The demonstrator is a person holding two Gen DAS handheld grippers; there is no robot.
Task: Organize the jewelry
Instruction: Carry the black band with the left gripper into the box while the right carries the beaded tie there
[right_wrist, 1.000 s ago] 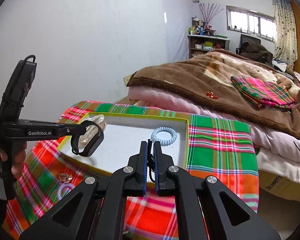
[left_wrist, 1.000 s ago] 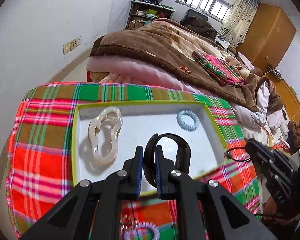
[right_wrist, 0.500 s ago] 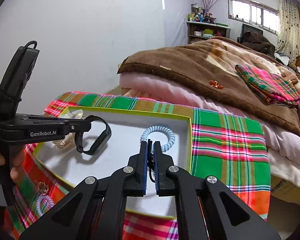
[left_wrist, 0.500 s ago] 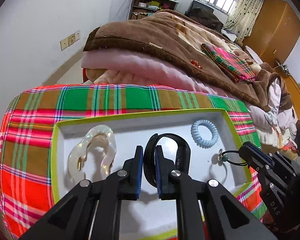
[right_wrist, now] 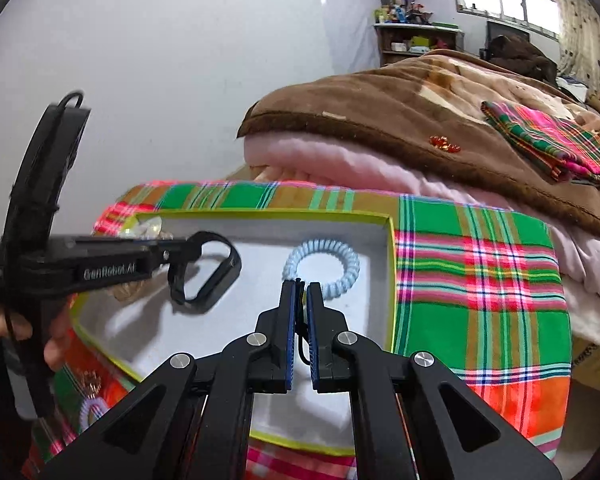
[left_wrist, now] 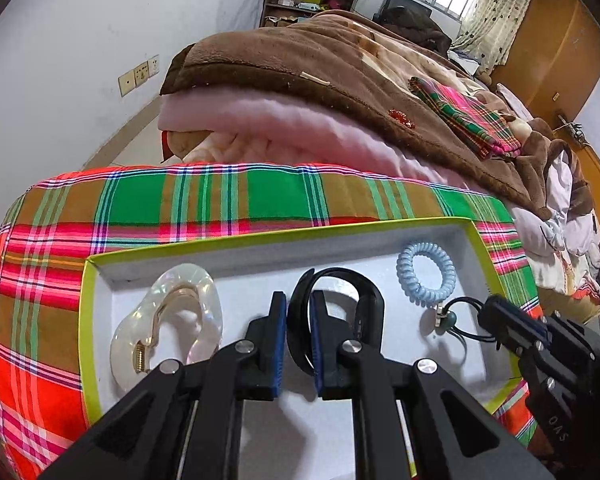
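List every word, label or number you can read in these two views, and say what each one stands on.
"GenRobot.AI": white print on the side of the black left gripper, slightly blurred.
"DAS": faint letters, seen rotated, on the black right gripper; reading uncertain.
No other text is legible.

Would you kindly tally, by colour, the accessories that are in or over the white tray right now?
Clear: 1, the hair claw.
Light blue: 1, the coil hair tie.
Black: 2, the wristband in the left gripper, the elastic hair tie in the right gripper.
Total: 4, all at the tray.

Clear hair claw (right_wrist: 148, 227) mostly hidden
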